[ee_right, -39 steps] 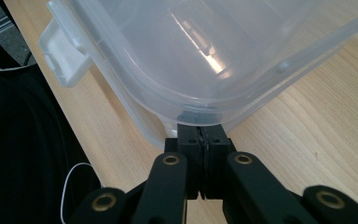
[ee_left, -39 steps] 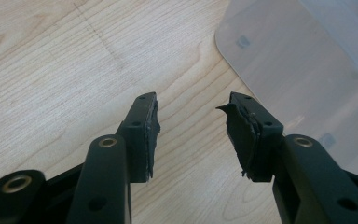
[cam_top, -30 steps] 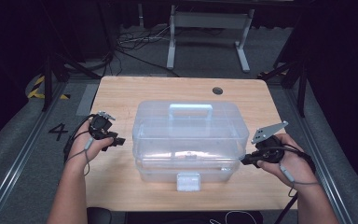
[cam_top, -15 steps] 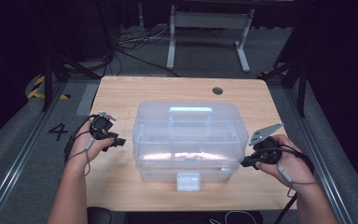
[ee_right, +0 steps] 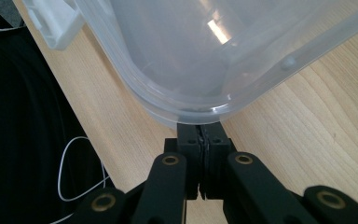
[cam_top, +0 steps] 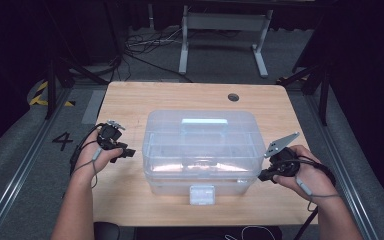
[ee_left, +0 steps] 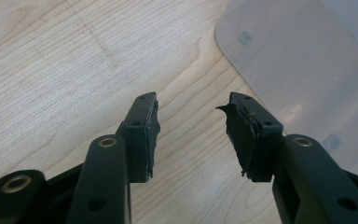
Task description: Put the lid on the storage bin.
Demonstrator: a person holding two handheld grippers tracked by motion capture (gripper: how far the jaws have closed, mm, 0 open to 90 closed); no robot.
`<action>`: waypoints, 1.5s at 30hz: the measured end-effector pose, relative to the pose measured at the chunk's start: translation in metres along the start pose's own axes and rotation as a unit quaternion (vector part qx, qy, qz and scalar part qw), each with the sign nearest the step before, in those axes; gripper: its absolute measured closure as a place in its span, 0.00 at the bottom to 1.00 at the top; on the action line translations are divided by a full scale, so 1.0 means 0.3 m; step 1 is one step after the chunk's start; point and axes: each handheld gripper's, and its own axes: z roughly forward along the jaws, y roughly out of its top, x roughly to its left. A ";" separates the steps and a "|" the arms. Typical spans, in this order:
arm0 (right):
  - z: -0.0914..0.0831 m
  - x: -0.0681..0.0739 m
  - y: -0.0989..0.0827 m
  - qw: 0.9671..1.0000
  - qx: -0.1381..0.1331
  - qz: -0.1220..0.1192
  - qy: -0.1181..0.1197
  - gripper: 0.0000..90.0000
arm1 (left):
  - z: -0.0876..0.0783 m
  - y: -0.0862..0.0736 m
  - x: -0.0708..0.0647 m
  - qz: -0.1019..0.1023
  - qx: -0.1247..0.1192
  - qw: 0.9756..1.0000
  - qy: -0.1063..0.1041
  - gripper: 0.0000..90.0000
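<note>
A clear plastic storage box [cam_top: 200, 150] with a lid and a top handle stands in the middle of the wooden table [cam_top: 180, 97]. My left gripper [cam_top: 130, 151] hovers just left of the box, jaws pointing toward its side. In the left gripper view, the left gripper [ee_left: 193, 135] is open with bare wood between its worn pads, and the box [ee_left: 303, 70] lies to the upper right. My right gripper [cam_top: 261, 175] is at the box's front right corner. It is shut [ee_right: 203, 128], its tips right against the lower rim of the box [ee_right: 205, 51], with nothing visible between the pads.
A white latch [cam_top: 202, 194] sits on the box's front wall, also seen as the white latch [ee_right: 51, 21] in the right gripper view. A round cable hole [cam_top: 233, 97] is in the table's far right. Floor, cables and a metal stand lie beyond the table.
</note>
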 end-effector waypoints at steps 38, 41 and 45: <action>-0.126 -0.014 -0.033 0.998 -0.064 -0.003 0.008 0.99 | 0.003 -0.019 -0.003 -0.007 0.001 1.000 0.002 0.60; -0.144 -0.022 -0.033 0.997 -0.080 0.001 0.005 0.98 | -0.005 -0.034 -0.008 -0.007 -0.006 1.000 0.002 0.59; -0.173 -0.047 -0.022 0.992 -0.129 0.009 -0.003 0.95 | -0.017 -0.054 -0.021 0.000 -0.022 1.000 -0.009 0.59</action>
